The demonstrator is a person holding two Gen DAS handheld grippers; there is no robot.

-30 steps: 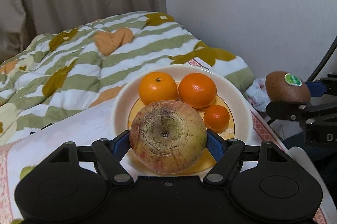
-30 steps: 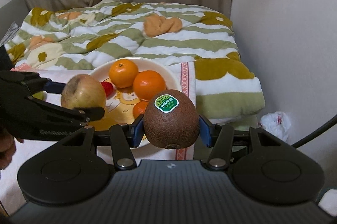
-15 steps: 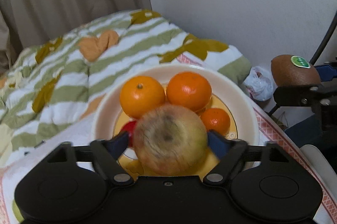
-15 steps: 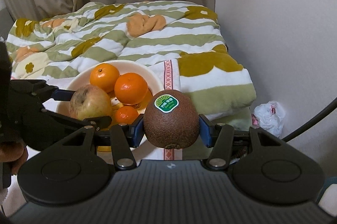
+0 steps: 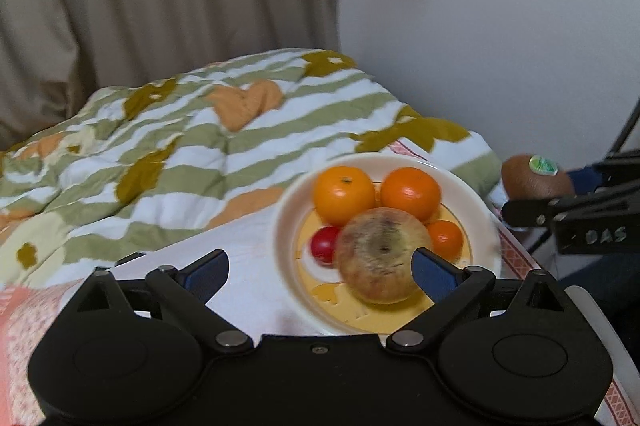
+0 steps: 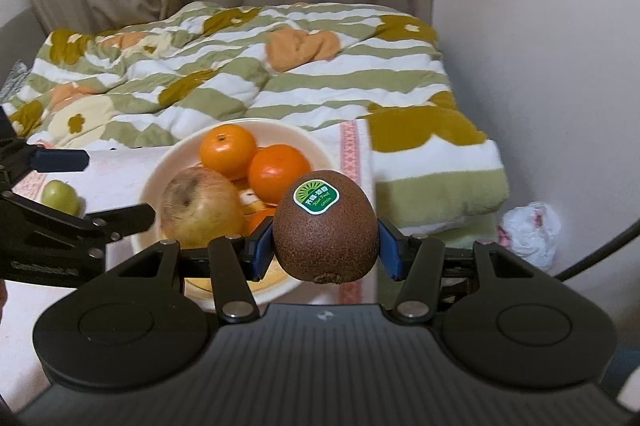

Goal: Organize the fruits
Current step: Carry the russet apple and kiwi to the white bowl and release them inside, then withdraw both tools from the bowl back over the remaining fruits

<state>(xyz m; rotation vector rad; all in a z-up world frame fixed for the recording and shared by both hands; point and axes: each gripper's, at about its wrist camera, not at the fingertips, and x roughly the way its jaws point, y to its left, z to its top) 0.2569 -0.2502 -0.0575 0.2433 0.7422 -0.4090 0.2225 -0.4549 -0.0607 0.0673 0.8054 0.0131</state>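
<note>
A cream plate (image 5: 478,214) (image 6: 160,177) on the table holds two large oranges (image 5: 344,193) (image 6: 228,153), a small orange (image 5: 446,240), a red fruit (image 5: 324,244) and a blotchy apple (image 5: 378,256) (image 6: 200,211). My left gripper (image 5: 320,266) is open, pulled back from the plate; its right finger sits beside the apple. My right gripper (image 6: 326,246) is shut on a brown kiwi (image 6: 326,226) with a green sticker, held in the air right of the plate; the kiwi also shows in the left wrist view (image 5: 536,177).
A small green fruit (image 6: 60,197) lies on the table left of the plate. A striped green and white quilt (image 5: 180,145) covers the bed behind. A wall stands to the right, with a white plastic bag (image 6: 528,230) on the floor.
My left gripper has opened, left the apple on the plate and drawn back to the left. My right gripper still holds the kiwi and has shifted slightly.
</note>
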